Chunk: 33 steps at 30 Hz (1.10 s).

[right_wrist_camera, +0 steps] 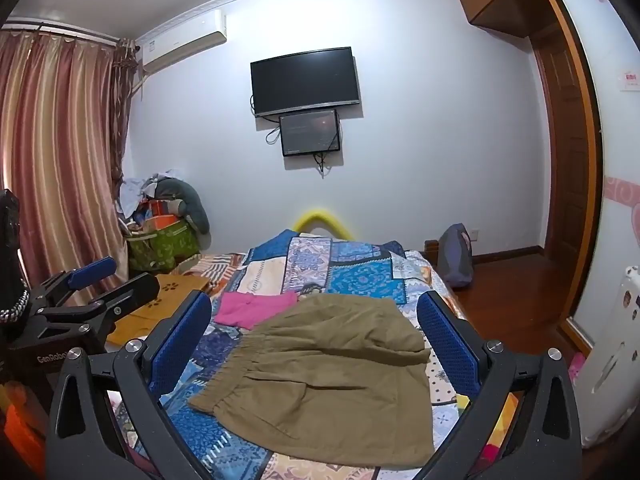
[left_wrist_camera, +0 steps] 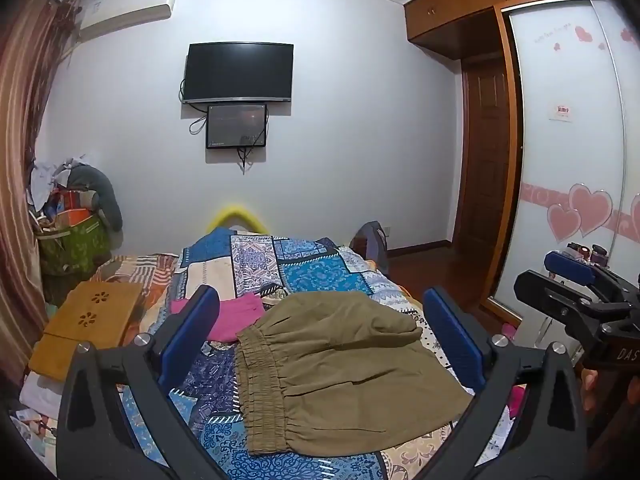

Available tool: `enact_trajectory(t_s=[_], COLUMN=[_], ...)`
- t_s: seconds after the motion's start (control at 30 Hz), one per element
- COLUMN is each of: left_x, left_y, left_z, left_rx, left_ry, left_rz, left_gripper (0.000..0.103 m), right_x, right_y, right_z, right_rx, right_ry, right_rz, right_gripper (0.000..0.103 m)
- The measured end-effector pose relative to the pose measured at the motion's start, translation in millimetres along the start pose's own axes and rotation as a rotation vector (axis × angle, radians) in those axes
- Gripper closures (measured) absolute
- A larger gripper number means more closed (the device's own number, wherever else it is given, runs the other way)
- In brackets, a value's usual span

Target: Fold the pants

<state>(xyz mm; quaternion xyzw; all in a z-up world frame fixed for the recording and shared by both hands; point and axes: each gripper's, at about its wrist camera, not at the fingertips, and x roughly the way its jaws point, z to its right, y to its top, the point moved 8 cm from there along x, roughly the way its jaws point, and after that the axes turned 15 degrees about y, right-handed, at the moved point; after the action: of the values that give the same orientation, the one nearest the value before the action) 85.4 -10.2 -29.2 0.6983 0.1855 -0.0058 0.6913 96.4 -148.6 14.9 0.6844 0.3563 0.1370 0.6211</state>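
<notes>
Olive-green pants (left_wrist_camera: 344, 364) lie folded on the patchwork bedspread (left_wrist_camera: 304, 268), elastic waistband to the left; they also show in the right wrist view (right_wrist_camera: 332, 372). My left gripper (left_wrist_camera: 324, 316) is open and empty, held above the pants with its blue pads either side. My right gripper (right_wrist_camera: 316, 320) is open and empty too, hovering over the pants. In the left wrist view the right gripper (left_wrist_camera: 576, 280) shows at the right edge; in the right wrist view the left gripper (right_wrist_camera: 108, 280) shows at the left.
A pink garment (left_wrist_camera: 236, 316) lies behind the pants. A wooden lap tray (left_wrist_camera: 88, 324) sits on the bed's left. Bags and clutter (left_wrist_camera: 72, 224) fill the left corner, with a TV (left_wrist_camera: 238, 72) on the wall and a wardrobe (left_wrist_camera: 576, 140) at right.
</notes>
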Motion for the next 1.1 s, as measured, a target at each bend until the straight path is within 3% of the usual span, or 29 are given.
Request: enact_trajectory(t_s=[1.1], left_x=[-1.3], left_y=[4.6], left_z=[-3.0], left_rx=[-0.009], left_ry=[-0.009], left_rz=[-0.006], left_gripper=[0.0], right_x=[-3.9], right_y=[1.5], right_z=[3.7], right_rx=[0.002], right_ry=[-0.006], right_rz=[0.006], right_gripper=[0.001])
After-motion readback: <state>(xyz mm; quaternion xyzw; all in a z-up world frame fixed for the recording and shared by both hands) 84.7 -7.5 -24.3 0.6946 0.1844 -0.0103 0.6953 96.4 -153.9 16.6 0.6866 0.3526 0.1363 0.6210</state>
